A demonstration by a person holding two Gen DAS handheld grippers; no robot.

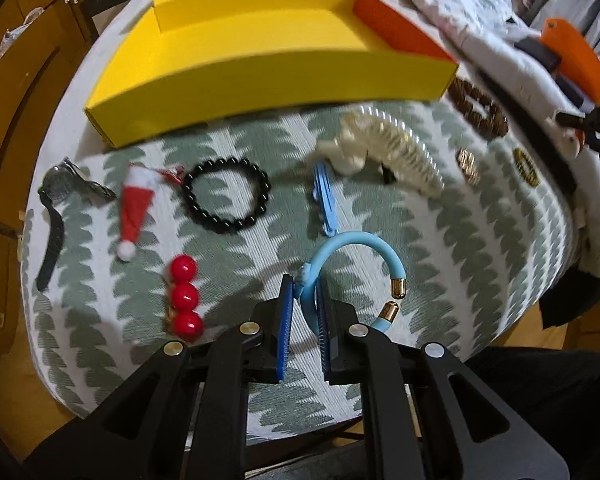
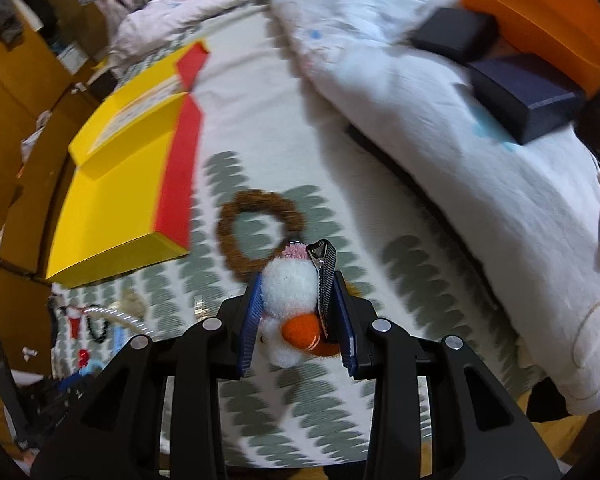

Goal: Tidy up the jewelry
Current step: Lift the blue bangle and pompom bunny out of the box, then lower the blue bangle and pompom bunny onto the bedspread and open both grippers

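Observation:
My left gripper (image 1: 305, 300) is shut on a light blue bangle (image 1: 356, 264) with gold end caps, held just above the patterned cloth. My right gripper (image 2: 296, 300) is shut on a fluffy white pom-pom hair clip (image 2: 290, 286) with an orange part and a black ribbon clip. The yellow organizer box (image 1: 260, 76) with an orange side lies at the far edge; it also shows in the right wrist view (image 2: 116, 184). A brown bead bracelet (image 2: 256, 228) lies just beyond the right gripper.
On the cloth lie a black bead bracelet (image 1: 226, 196), a red bead clip (image 1: 185, 298), a Santa hat clip (image 1: 136, 208), a black watch (image 1: 56, 216), a blue clip (image 1: 325, 200), a pearl comb (image 1: 388, 152) and gold rings (image 1: 468, 166). A white duvet (image 2: 440, 128) with dark boxes (image 2: 524, 96) lies right.

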